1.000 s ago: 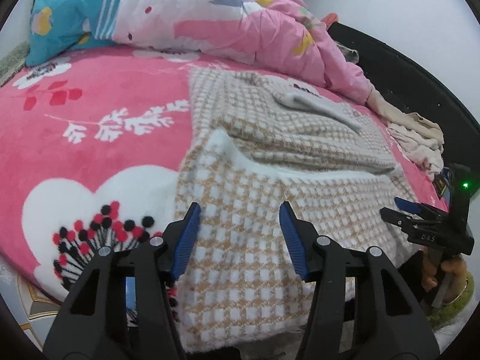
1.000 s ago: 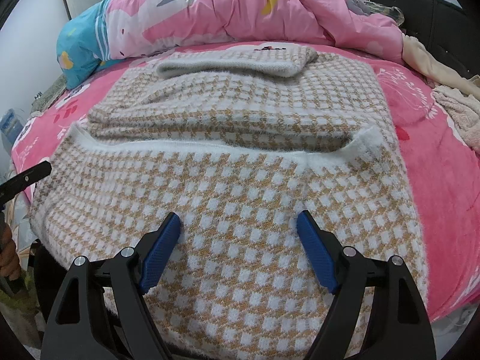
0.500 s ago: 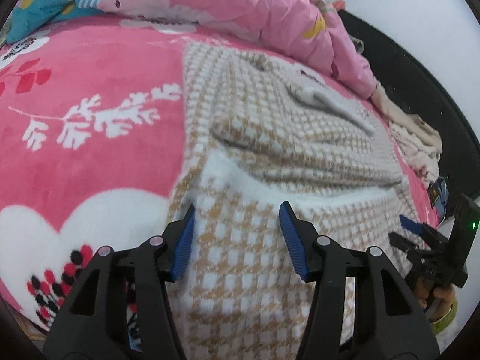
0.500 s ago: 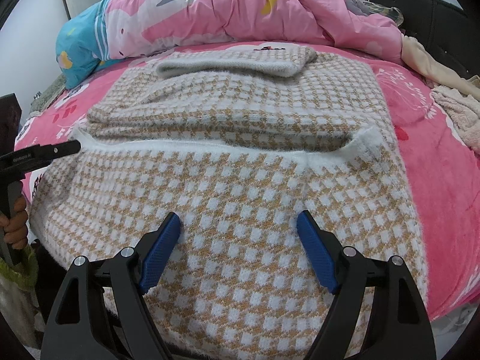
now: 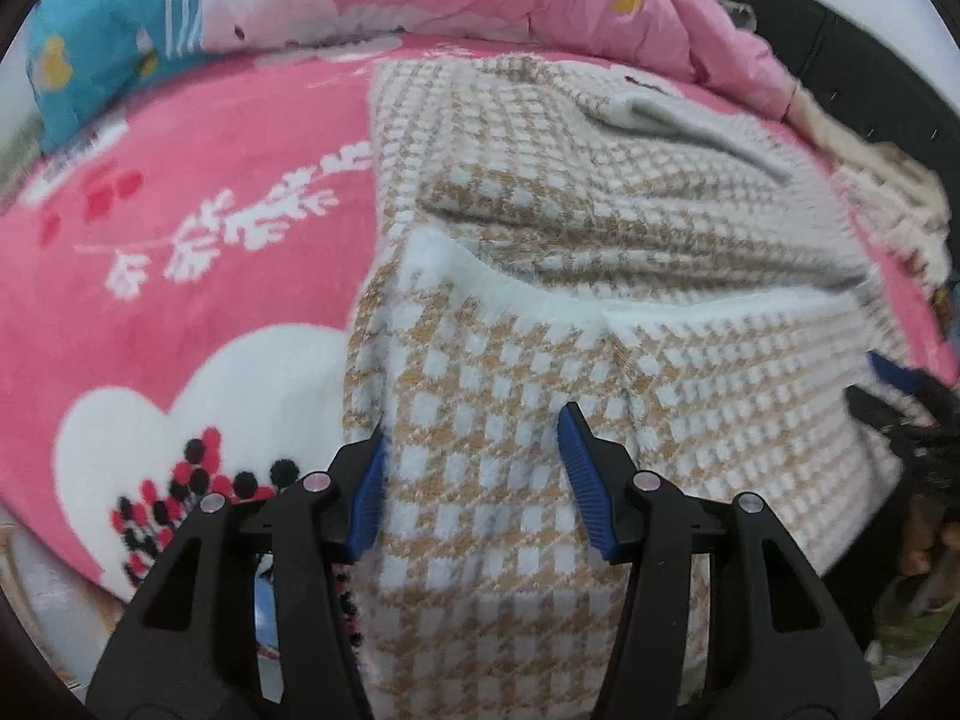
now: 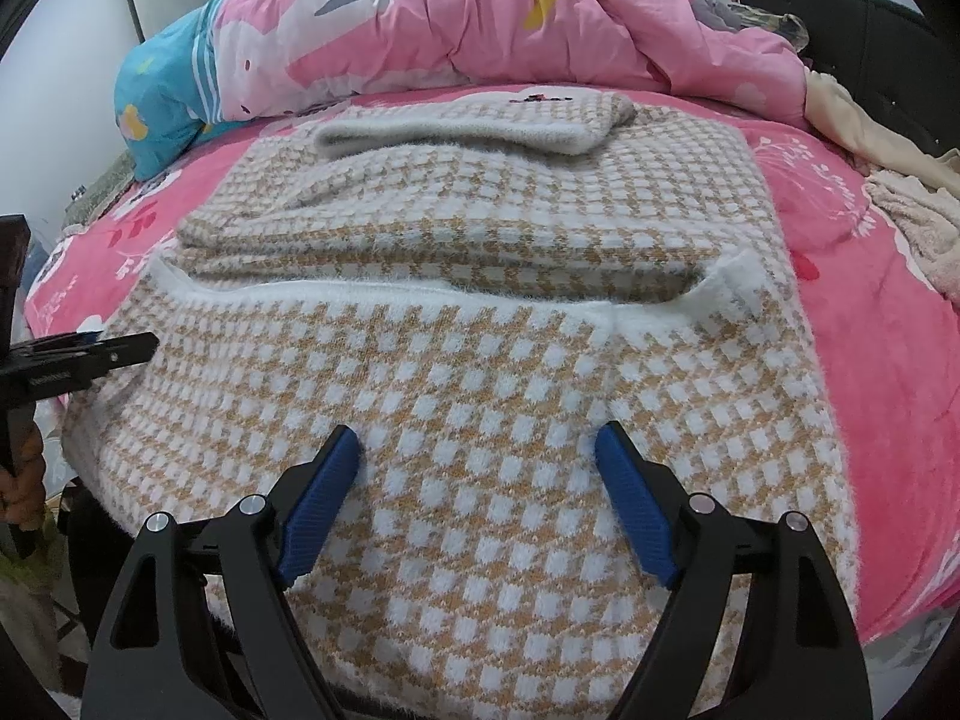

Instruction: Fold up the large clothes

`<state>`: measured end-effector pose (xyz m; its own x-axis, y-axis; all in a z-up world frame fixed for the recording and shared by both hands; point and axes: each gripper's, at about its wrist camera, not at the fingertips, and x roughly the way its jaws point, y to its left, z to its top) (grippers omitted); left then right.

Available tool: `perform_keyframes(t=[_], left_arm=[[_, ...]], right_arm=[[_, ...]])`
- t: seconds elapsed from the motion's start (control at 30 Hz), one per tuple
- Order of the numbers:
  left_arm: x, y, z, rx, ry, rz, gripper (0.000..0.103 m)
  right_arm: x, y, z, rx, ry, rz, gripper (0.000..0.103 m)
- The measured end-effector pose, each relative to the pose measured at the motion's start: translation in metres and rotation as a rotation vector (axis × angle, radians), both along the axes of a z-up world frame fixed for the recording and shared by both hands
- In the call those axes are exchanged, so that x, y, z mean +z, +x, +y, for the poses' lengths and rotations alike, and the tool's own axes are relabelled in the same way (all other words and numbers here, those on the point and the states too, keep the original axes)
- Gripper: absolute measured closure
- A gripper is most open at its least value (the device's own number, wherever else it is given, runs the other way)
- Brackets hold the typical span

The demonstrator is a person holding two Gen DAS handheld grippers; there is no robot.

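A large tan-and-white checked knit sweater (image 5: 600, 240) (image 6: 480, 228) lies flat on the pink bed, its sleeves folded across the middle and white cuffs showing. My left gripper (image 5: 474, 426) hovers low over the sweater's near left edge. One finger sits at the edge, the other over the fabric. Its jaws are closing, with the fabric lying flat between them and not pinched. My right gripper (image 6: 477, 432) stands wide open above the sweater's near part, nothing gripped. The left gripper (image 6: 90, 351) also shows at the right wrist view's left side.
A crumpled pink quilt (image 6: 540, 18) and a blue pillow (image 6: 162, 90) lie at the far side of the bed. Beige clothes (image 6: 918, 210) are heaped at the right, beside a black bed frame (image 6: 870, 30). Pink bedsheet (image 5: 180, 300) spreads left of the sweater.
My left gripper has tipped downward and moved in over the sweater's left edge, and its jaws have narrowed slightly. The right gripper has stayed where it was.
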<state>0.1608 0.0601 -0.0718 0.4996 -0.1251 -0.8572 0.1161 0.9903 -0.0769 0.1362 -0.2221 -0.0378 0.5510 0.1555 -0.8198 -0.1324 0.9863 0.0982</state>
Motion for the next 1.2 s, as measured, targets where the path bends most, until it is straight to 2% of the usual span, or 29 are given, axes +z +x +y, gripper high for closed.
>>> perform_keyframes(t=[0.1, 0.2, 0.33, 0.4, 0.5, 0.63, 0.77, 1.07, 1.2], left_arm=[[0.004, -0.01, -0.019, 0.012, 0.115, -0.041, 0.063], [0.004, -0.019, -0.038, 0.017, 0.234, -0.089, 0.07], [-0.001, -0.026, -0.055, 0.022, 0.343, -0.132, 0.075], [-0.002, -0.029, -0.06, 0.024, 0.374, -0.139, 0.076], [-0.002, -0.028, -0.062, 0.03, 0.388, -0.14, 0.077], [-0.002, -0.029, -0.061, 0.037, 0.382, -0.133, 0.077], [-0.002, -0.028, -0.062, 0.039, 0.383, -0.129, 0.077], [-0.002, -0.029, -0.062, 0.035, 0.38, -0.13, 0.077], [-0.002, -0.029, -0.063, 0.038, 0.374, -0.129, 0.077]], right_arm=[[0.003, -0.006, -0.005, 0.005, 0.023, 0.003, 0.025], [0.009, -0.017, -0.016, 0.008, 0.027, -0.005, 0.029], [0.025, -0.035, -0.053, -0.059, 0.01, -0.052, 0.038], [0.031, -0.036, -0.072, -0.094, 0.014, -0.067, 0.045], [0.036, -0.025, -0.094, -0.125, 0.011, -0.071, 0.055], [0.032, -0.001, -0.108, -0.124, 0.051, -0.071, 0.056], [0.016, 0.021, -0.118, -0.126, 0.129, -0.018, 0.059], [0.018, 0.001, -0.133, -0.13, 0.185, 0.008, 0.063], [0.02, 0.016, -0.14, -0.141, 0.217, 0.01, 0.063]])
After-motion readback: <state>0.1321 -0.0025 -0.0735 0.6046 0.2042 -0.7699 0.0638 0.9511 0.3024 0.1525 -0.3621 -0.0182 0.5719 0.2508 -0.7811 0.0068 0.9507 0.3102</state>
